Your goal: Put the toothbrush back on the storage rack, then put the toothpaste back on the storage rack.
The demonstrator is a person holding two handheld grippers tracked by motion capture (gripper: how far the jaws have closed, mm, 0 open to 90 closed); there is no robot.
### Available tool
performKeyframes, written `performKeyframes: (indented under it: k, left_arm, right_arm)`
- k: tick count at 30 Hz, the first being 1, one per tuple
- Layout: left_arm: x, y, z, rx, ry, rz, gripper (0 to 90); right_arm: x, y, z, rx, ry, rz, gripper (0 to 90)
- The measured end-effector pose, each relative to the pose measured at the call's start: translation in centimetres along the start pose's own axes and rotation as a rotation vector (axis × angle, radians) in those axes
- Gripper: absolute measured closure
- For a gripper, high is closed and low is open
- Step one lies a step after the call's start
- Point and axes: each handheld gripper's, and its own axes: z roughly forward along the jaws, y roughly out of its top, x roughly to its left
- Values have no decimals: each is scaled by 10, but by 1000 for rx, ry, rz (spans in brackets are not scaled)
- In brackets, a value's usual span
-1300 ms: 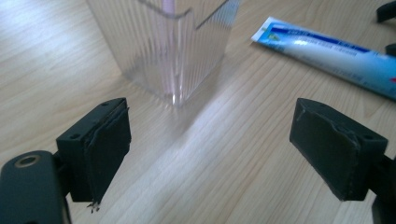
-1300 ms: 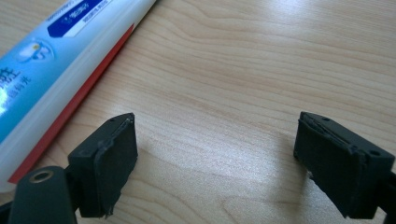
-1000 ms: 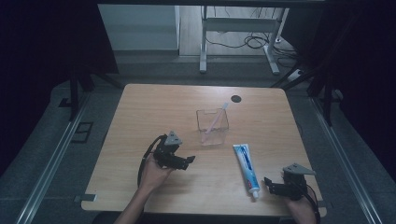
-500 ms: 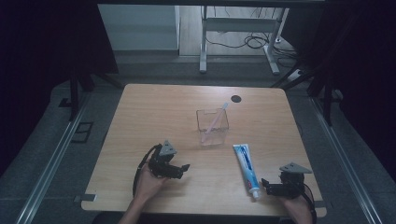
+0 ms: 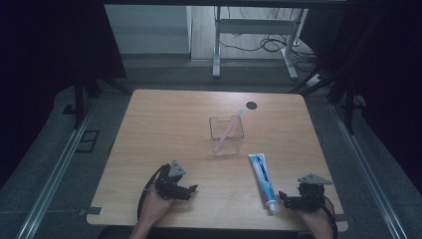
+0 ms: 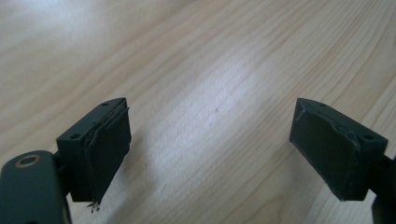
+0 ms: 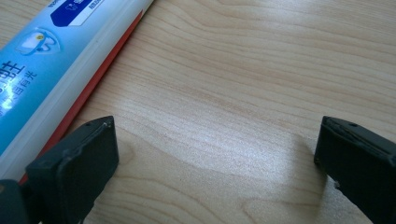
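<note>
Your right tool, jaws spread and empty, sits just beside the toothpaste, whose cap end lies at its nine o'clock; the tube's long axis runs toward eleven on the worktop.

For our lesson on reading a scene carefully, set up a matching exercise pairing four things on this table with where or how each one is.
Things:
1. toothbrush
2. toothpaste tube
3. clear cup
4. right tool

Places or states:
A. lying flat on the wood
B. open, beside the tube's cap end
C. leaning inside the cup
D. upright at mid-table

Pairs: 1-C, 2-A, 3-D, 4-B
</note>
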Motion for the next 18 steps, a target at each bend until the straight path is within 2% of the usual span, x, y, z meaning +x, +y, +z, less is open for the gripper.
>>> performKeyframes:
  k: [4,6,9,18]
  left_arm:
    - [0,-2,2,7,1,5,128]
    - [1,-3,2,2,0,10,128]
    - [1,-4,2,-4,2,9,128]
    - [1,-4,2,-5,4,9,130]
  right_arm:
    - [-1,0,-2,1,-2,6,56]
    - [-3,0,-5,-4,-1,14,115]
    - [-4,-1,-7,-11,16,30,147]
    - [-2,0,-11,-15,47,20,232]
